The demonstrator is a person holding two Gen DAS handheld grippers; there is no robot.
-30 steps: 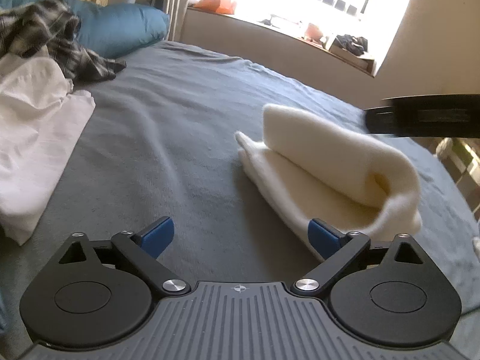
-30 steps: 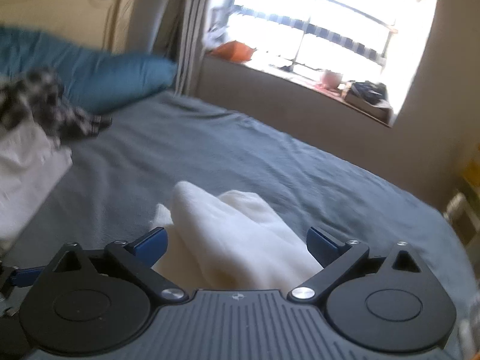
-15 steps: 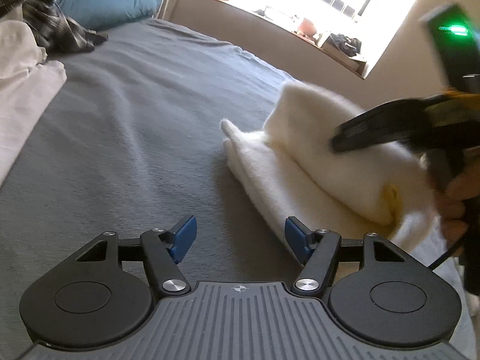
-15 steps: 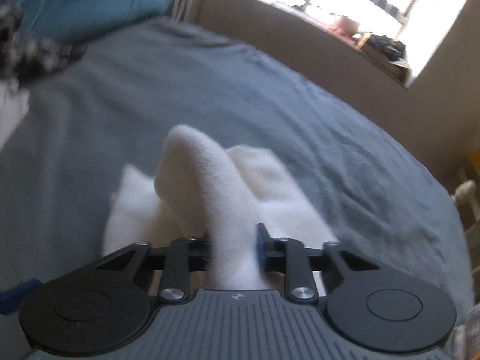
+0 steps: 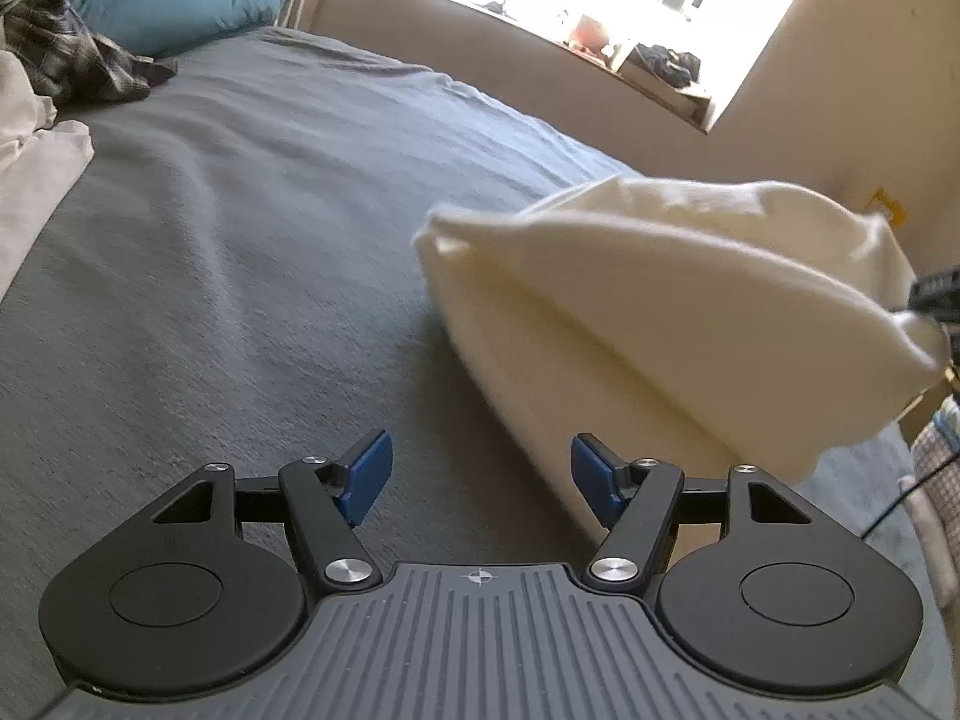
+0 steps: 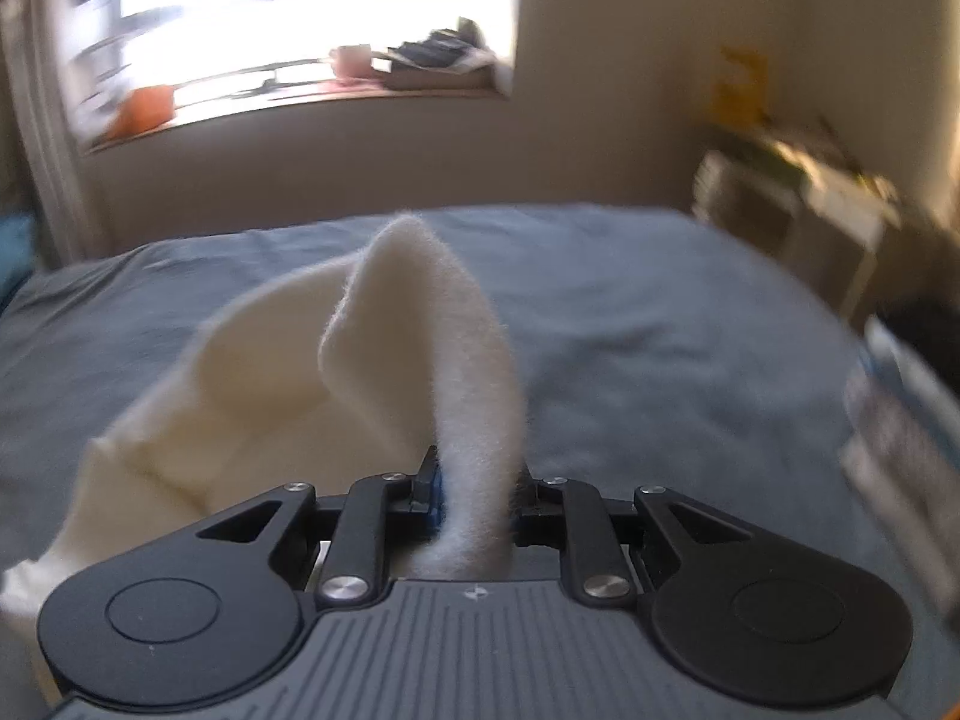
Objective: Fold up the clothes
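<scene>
A folded cream fleece garment (image 5: 660, 312) hangs partly lifted off the grey bed (image 5: 252, 252), its right end raised, its left lower part near the blanket. My right gripper (image 6: 474, 501) is shut on a fold of this cream garment (image 6: 456, 396), which rises between its fingers. A dark piece of the right gripper shows at the right edge of the left wrist view. My left gripper (image 5: 480, 474) is open low over the bed, just left of the garment, with nothing between its blue pads (image 5: 366, 468).
A white garment (image 5: 36, 180) and a plaid shirt (image 5: 54, 36) lie at the bed's far left, by a blue pillow (image 5: 180, 0). A window sill (image 5: 540, 30) with small items runs along the back. Shelves (image 6: 798, 204) stand right of the bed.
The right gripper shut on the cream garment and has lifted its right end up and swung to the right. The left gripper has opened wider and stays low.
</scene>
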